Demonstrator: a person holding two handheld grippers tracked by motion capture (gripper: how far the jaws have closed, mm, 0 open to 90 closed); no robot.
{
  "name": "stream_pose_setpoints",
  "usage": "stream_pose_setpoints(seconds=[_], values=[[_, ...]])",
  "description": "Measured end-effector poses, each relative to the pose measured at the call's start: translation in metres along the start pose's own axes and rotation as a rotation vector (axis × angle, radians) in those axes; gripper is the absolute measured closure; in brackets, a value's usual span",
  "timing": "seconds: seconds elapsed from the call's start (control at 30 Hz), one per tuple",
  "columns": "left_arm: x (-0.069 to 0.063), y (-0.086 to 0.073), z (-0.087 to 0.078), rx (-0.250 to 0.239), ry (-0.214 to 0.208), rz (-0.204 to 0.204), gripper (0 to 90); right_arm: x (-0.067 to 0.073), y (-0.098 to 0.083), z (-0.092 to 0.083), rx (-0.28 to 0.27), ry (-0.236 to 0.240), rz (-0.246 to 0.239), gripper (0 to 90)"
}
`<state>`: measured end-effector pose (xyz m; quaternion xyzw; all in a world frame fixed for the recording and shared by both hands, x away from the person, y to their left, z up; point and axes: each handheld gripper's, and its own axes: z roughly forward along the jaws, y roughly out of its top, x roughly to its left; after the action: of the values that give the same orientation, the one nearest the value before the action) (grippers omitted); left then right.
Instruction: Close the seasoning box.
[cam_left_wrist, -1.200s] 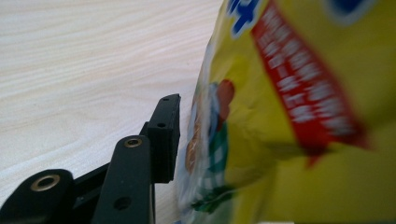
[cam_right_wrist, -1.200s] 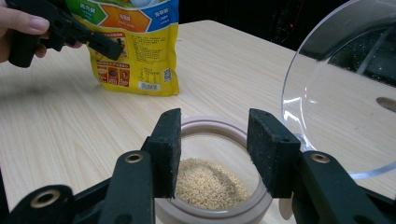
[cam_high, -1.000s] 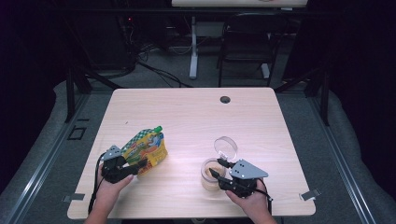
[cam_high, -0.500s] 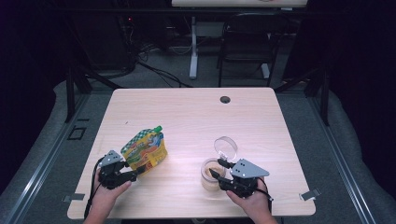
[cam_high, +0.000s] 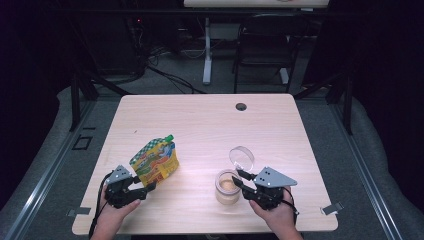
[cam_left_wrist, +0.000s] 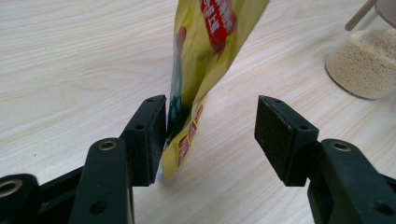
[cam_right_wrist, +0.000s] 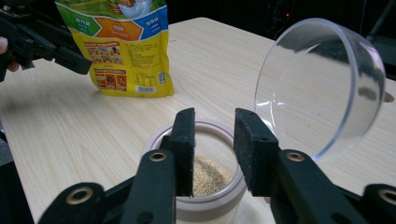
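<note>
A yellow and green snack pouch (cam_high: 154, 161) stands upright on the left of the table. My left gripper (cam_high: 145, 187) is at its near bottom corner. Its jaws have just been opening and stand wide, with the pouch edge (cam_left_wrist: 205, 60) beside the left pad (cam_left_wrist: 152, 135) and well apart from the right pad. A clear jar (cam_high: 225, 192) with pale grains at the bottom sits on the right, its clear hinged lid (cam_high: 242, 158) swung up. My right gripper (cam_right_wrist: 214, 140) hovers over the jar's near rim (cam_right_wrist: 210, 211). Its jaws have just been closing, and a narrow gap between them holds nothing.
The pale wooden table (cam_high: 200, 125) has a dark cable hole (cam_high: 241, 106) at its far edge. A dark chair (cam_high: 265, 50) and desk legs stand beyond the table. Bare tabletop stretches between the pouch and the jar.
My left gripper's jaws have spread off the pouch and the hand has slipped slightly toward the near edge. The right gripper stays by the jar with its jaws narrower.
</note>
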<state>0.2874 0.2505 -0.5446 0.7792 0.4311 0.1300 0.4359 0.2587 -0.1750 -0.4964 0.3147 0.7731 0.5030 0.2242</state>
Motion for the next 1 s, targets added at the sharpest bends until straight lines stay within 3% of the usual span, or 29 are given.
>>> stream_pose_setpoints(seconds=[0.1, 0.23, 0.4, 1.0], values=[[0.000, 0.000, 0.001, 0.001, -0.005, -0.008, 43.7, -0.002, 0.002, -0.004, 0.004, 0.003, 0.012, 74.7], [0.000, 0.001, 0.001, 0.012, -0.003, 0.010, 43.7, -0.006, 0.006, -0.011, 0.016, 0.003, 0.024, 82.3], [0.000, 0.002, -0.001, -0.008, -0.002, 0.006, 43.7, -0.013, 0.008, -0.019, 0.033, -0.017, 0.034, 89.9], [0.000, 0.003, 0.002, 0.000, -0.005, 0.027, 44.2, -0.036, 0.005, -0.037, 0.012, -0.085, 0.096, 90.0]])
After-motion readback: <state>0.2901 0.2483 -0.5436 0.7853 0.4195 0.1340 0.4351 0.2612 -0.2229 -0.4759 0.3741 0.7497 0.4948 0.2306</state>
